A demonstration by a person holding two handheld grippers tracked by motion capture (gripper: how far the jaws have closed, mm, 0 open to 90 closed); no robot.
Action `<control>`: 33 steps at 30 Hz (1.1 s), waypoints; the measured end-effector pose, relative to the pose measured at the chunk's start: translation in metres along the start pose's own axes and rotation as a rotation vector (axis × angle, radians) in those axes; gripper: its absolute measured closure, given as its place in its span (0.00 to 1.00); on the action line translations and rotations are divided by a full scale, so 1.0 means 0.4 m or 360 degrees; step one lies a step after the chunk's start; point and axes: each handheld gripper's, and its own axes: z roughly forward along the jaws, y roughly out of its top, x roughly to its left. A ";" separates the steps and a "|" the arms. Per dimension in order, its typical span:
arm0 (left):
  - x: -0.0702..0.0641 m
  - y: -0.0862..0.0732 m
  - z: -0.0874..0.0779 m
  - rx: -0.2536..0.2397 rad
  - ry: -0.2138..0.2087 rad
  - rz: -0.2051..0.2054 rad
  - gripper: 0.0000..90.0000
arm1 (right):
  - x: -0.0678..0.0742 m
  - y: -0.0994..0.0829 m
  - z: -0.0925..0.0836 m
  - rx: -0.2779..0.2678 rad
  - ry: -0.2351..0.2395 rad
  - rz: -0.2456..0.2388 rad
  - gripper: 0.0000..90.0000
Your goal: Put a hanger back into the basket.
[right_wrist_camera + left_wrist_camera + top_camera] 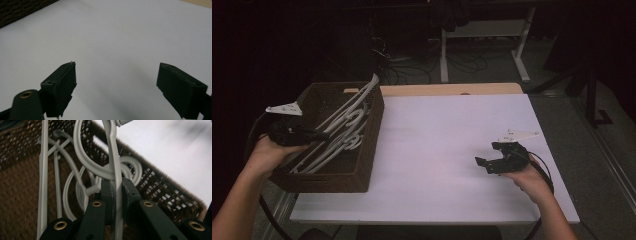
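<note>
White hanger (115, 170) pinched between left gripper (117, 192) fingers; over basket (165, 187).

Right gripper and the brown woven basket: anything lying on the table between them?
Nothing: in the high view, bare white table top separates the open right gripper from the brown woven basket.

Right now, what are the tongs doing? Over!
Left tongs shut on a white hanger in the wicker basket. Right tongs open, nothing held, over the white table. More hangers tangled alongside.
</note>
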 end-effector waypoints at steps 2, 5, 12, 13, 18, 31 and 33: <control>0.007 -0.013 0.003 0.0011 0.0004 -0.0019 0.91 | 0.000 0.000 0.001 0.0002 -0.0003 -0.0002 0.17; 0.013 -0.030 0.015 0.0034 0.0014 -0.0046 0.91 | 0.000 0.001 0.000 0.0001 -0.0004 0.0002 0.17; 0.027 -0.062 0.033 0.0014 0.0106 -0.0084 0.71 | -0.002 0.002 -0.007 -0.0010 -0.0011 0.0004 0.17; 0.028 -0.063 0.030 0.0002 0.0129 -0.0088 0.65 | -0.002 0.002 -0.009 -0.0012 -0.0011 0.0005 0.17; 0.024 -0.057 0.018 -0.0102 0.0100 -0.0098 0.42 | -0.001 0.009 -0.016 -0.0030 -0.0010 -0.0001 0.17; -0.097 0.010 0.050 -0.0445 -0.0108 -0.0011 0.19 | 0.029 0.073 -0.069 -0.0113 0.0078 -0.0081 0.14; -0.118 0.018 0.064 -0.0465 -0.0133 0.0008 0.17 | 0.035 0.082 -0.079 -0.0130 0.0097 -0.0097 0.13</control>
